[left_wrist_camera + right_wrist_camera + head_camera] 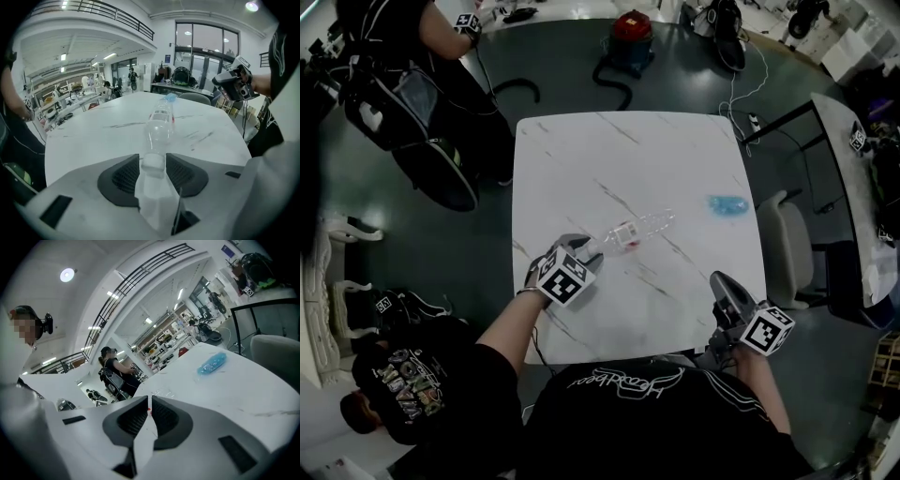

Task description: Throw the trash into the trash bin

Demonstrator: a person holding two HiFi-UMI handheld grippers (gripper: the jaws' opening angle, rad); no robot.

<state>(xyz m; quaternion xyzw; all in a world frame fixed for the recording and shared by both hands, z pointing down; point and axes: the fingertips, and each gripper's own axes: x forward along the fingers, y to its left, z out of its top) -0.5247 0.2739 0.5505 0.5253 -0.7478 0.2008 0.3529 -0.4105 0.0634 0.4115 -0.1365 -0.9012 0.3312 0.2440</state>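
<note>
A clear plastic bottle (639, 228) with a red patch on its label lies on its side in the middle of the white marble table (609, 150). Its capped neck points at my left gripper (581, 247). In the left gripper view the white cap sits between the two dark pads (126, 176), which touch it on both sides, and the bottle (160, 123) stretches away along the tabletop. A crumpled blue wrapper (727, 203) lies near the table's right edge, also the blue wrapper (212, 363) ahead of my right gripper (150, 411). That right gripper (719, 281) is shut and empty at the table's near right corner.
A pale chair (783, 244) stands against the table's right side. A person in black (422, 66) stands at the far left corner, another person (403, 384) is low at my left. A red vacuum (633, 28) and cables (736, 94) lie on the floor beyond the table.
</note>
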